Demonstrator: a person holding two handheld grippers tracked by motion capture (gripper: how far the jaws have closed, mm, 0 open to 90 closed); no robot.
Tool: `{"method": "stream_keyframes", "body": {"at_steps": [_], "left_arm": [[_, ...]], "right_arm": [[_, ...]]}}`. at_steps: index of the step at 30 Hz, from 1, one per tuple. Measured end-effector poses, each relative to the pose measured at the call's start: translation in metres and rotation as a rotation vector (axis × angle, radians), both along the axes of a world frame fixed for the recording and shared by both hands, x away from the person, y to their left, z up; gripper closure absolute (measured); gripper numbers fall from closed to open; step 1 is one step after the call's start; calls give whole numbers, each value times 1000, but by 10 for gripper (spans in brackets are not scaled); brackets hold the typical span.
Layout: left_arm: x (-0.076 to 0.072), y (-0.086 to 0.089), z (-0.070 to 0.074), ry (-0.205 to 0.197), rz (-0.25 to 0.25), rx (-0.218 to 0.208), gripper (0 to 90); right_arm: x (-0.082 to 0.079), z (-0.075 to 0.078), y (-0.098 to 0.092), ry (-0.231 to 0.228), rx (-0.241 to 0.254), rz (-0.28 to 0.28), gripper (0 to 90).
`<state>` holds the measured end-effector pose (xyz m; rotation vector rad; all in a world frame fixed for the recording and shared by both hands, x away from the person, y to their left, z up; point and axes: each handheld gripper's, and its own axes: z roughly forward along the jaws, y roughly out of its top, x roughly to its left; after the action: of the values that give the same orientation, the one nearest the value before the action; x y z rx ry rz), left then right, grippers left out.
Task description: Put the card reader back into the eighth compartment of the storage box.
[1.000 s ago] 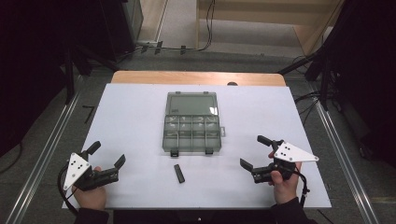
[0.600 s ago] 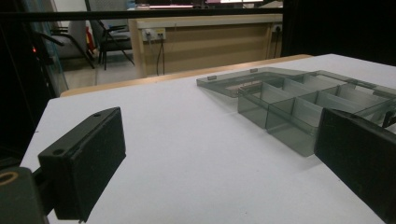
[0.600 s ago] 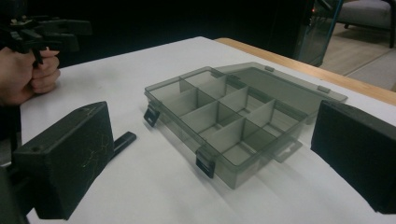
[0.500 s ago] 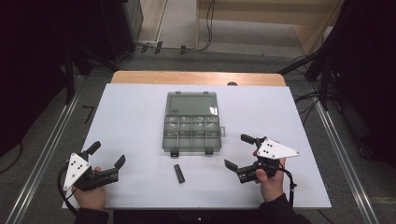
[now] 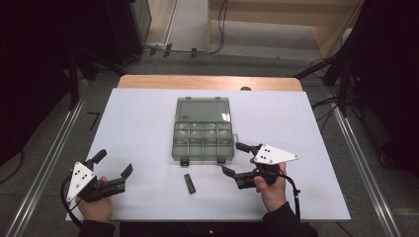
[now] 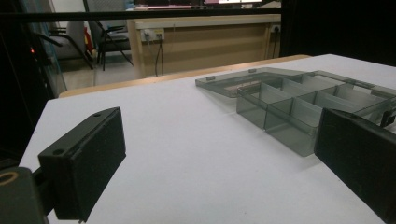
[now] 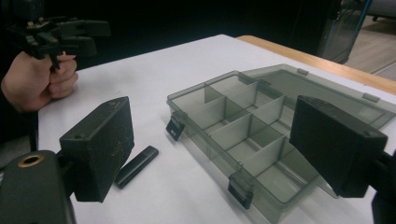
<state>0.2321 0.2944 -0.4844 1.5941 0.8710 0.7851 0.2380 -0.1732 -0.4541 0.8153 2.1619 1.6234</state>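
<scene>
Right gripper: nearing the small black stick, jaws wide, just been narrowing, holding nothing.
Left gripper: waiting aside, gaping, empty.
Organizer box: lying open, ready for filling.

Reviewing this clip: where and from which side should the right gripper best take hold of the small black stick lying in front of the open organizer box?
Probably across the middle of the small black stick, coming from above with the right gripper, jaws on its two long sides. It lies flat on the white table, thin and narrow, clear of the organizer box, so its long edges look free.
</scene>
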Motion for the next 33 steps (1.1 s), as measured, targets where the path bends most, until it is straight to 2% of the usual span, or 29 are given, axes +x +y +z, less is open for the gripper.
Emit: {"method": "stream_keyframes", "body": {"at_steps": [2, 4, 6, 12, 15, 16, 17, 18, 19, 20, 22, 25, 29, 33], "left_arm": [[0, 0, 0, 0, -1, 0, 22], [0, 0, 0, 0, -1, 0, 23], [0, 0, 0, 0, -1, -1, 23], [0, 0, 0, 0, -2, 0, 22], [0, 0, 0, 0, -1, 0, 22], [0, 0, 0, 0, -1, 0, 22], [0, 0, 0, 0, -2, 0, 22], [0, 0, 0, 0, -2, 0, 23], [0, 0, 0, 0, -3, 0, 23], [0, 0, 0, 0, -3, 0, 22], [0, 0, 0, 1, -3, 0, 23], [0, 0, 0, -2, -3, -1, 22], [0, 0, 0, -1, -3, 1, 22], [0, 0, 0, -1, -3, 0, 23]], "right_arm": [[0, 0, 2, 0, -3, 5, 137], [1, 0, 6, 10, -4, 13, 211], [2, 0, 11, 22, -7, 39, 230], [3, -1, 21, 44, -9, 63, 313], [3, -3, 27, 56, -19, 76, 361], [3, -3, 32, 65, -31, 87, 410], [3, -3, 32, 65, -31, 87, 410], [4, -4, 36, 74, -46, 103, 465], [4, -4, 36, 74, -46, 103, 465], [4, -5, 39, 83, -49, 115, 495], [6, -6, 42, 111, -39, 175, 542], [6, -8, 49, 120, -59, 188, 631], [4, -13, 60, 143, -69, 251, 761], [4, -17, 69, 154, -91, 266, 782]]}}
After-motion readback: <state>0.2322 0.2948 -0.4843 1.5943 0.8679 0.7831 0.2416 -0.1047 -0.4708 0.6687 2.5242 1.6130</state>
